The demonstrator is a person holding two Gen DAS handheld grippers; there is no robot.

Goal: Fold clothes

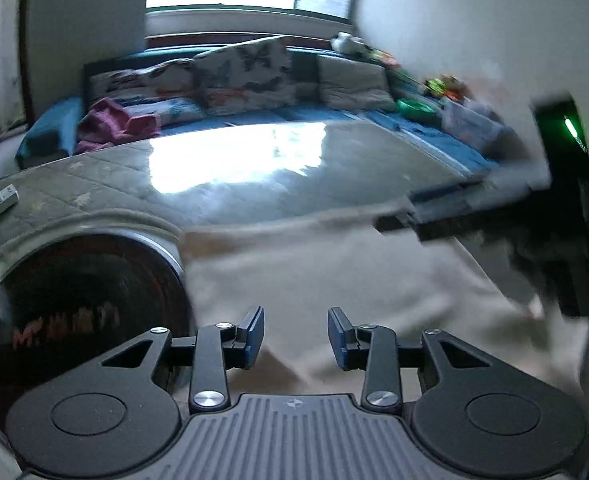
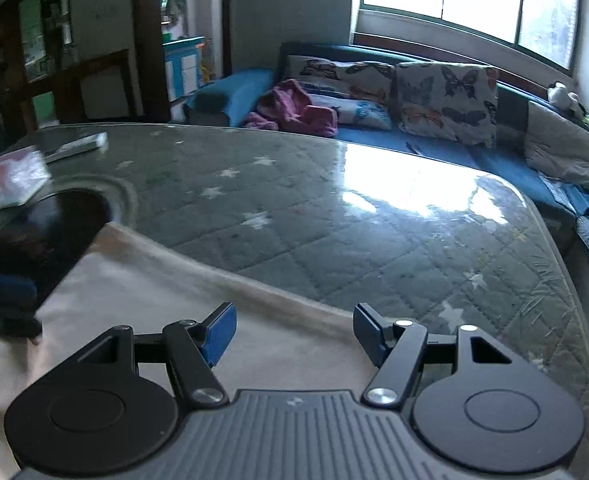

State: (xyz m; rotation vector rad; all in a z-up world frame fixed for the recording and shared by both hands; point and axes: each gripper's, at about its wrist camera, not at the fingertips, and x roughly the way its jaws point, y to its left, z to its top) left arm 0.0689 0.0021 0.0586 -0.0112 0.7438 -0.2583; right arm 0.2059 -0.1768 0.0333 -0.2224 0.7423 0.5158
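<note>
A beige cloth (image 1: 334,272) is being shown spread flat on the near part of a desk (image 1: 254,184), which is covered with a grey-green quilted, star-printed sheet under a glossy top. In the left wrist view the left tool (image 1: 296,338) is being held above the cloth with its blue-padded fingers (image 1: 254,334) parted and nothing between them; the picture is blurred. To its left a dark round glass plate (image 1: 78,320) is set into the desk, and the cloth's edge is lying just beside it. At the right of that view the other tool is being seen, blurred, over the cloth's far edge.

In the right wrist view the right tool (image 2: 294,334) is being held over the far edge of the cloth (image 2: 174,320) with its fingers spread wide and empty. A remote control (image 2: 74,146) and a pale packet (image 2: 12,178) are lying at the desk's far left corner. Behind the desk a blue sofa (image 2: 434,144) is being seen with butterfly-print cushions (image 2: 446,100) and a crumpled pink garment (image 2: 294,108), beneath a bright window (image 2: 470,4)
</note>
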